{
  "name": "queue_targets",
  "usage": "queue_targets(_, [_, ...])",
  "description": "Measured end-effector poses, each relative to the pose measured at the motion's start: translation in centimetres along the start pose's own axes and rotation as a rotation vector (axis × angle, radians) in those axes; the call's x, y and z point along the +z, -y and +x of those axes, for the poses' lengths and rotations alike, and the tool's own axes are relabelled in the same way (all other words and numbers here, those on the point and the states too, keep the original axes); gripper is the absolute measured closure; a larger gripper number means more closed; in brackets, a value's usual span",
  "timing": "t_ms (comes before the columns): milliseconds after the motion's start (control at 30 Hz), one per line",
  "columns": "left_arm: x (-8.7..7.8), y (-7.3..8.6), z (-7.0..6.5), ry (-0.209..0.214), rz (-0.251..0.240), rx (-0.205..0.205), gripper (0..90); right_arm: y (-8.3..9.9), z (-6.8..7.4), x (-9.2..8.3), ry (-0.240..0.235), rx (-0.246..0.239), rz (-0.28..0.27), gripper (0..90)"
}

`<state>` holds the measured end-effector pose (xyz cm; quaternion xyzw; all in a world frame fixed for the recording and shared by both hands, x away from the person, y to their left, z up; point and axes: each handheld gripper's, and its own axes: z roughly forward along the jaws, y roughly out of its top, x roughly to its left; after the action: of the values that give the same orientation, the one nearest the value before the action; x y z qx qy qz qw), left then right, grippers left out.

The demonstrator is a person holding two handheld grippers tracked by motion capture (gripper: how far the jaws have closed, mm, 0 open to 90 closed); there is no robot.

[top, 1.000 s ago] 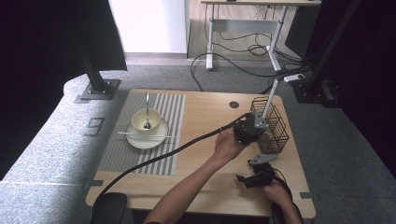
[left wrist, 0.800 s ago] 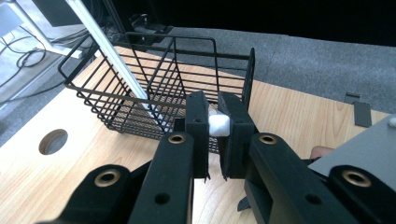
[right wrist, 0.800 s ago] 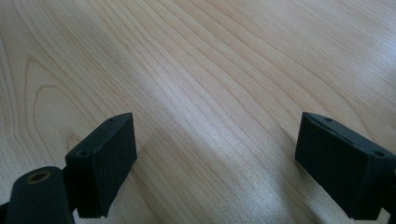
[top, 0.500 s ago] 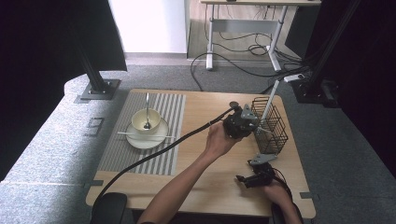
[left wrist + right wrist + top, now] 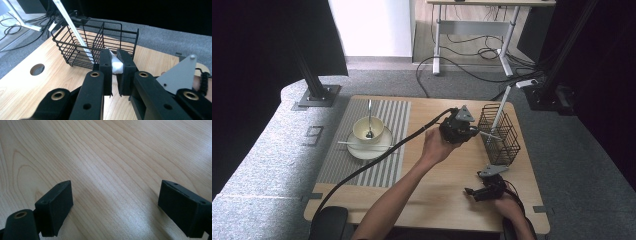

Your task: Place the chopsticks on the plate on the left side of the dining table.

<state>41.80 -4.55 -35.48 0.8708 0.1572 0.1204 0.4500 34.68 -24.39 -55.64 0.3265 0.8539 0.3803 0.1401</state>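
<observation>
High view – white utensil (image 5: 486, 134) level, tip toward basket (image 5: 507, 150).

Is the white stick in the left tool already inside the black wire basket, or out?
Out: the white stick is pinched in the left tool, short of the basket.

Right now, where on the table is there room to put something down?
The widest bare wood lies between the striped mat and the wire basket, down to the near edge. It's crowded by the basket, where the left gripper holds a white stick, and at the near right, where the right gripper rests. The bowl and plate take up the mat's middle.
</observation>
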Motion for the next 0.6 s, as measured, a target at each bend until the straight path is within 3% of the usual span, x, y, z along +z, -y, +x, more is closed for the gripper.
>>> queue_targets(600, [-5.1,0.5,2.0,0.027,-0.031,-0.032,83.6,0.0,0.0,0.0,0.001,0.000,0.001,11.8])
